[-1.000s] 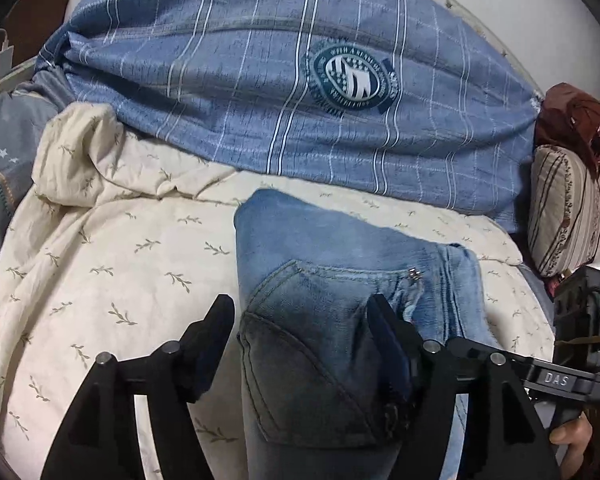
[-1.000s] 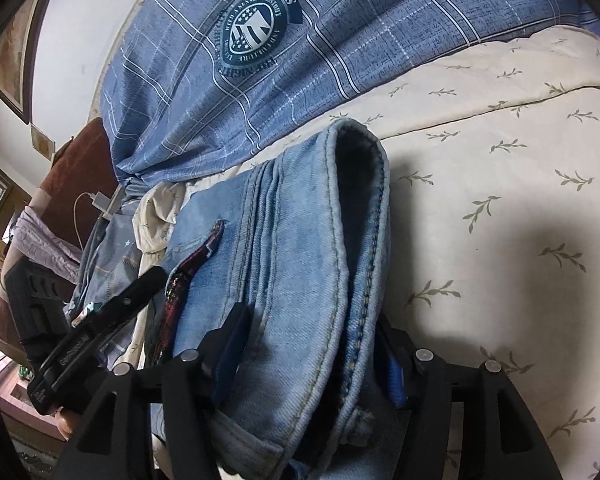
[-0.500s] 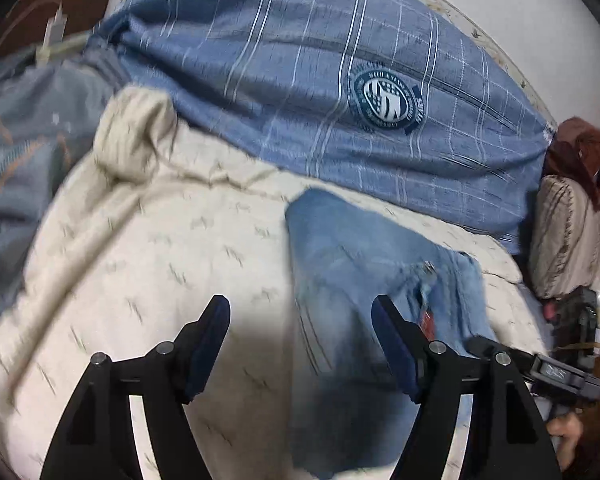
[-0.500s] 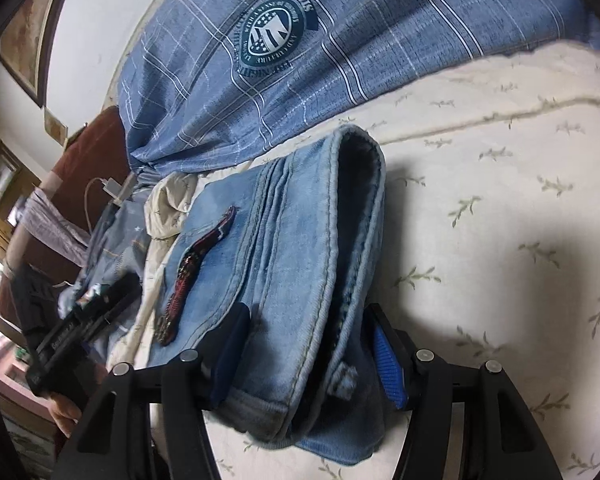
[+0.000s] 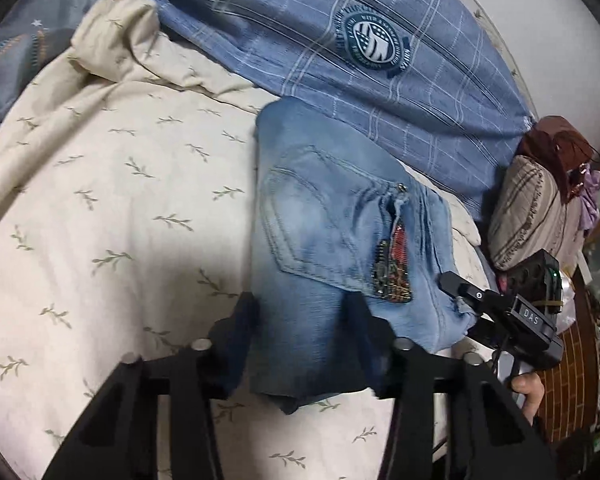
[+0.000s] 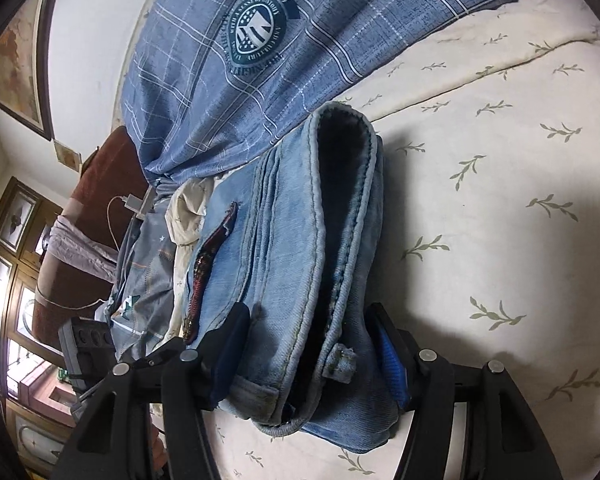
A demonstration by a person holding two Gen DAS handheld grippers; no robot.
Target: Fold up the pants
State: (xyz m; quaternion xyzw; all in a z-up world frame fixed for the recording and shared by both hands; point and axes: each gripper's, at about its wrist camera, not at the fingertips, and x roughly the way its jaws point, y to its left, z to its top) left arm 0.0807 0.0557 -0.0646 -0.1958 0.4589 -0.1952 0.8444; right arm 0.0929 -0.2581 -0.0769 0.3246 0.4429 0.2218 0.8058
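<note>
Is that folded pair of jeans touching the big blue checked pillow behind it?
Cannot tell. In the left wrist view the jeans overlap the pillow edge, but no contact or gap shows plainly.

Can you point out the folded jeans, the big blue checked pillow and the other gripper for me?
folded jeans (image 5: 312,216): left wrist view, on the back pocket.
blue checked pillow (image 5: 440,92): left wrist view, plain cloth just below its round badge.
right gripper (image 5: 454,286): left wrist view, its tip beside the jeans.

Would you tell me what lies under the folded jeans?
The folded jeans lie on a cream leaf-print bedspread; whatever is directly beneath the denim is covered.
</note>
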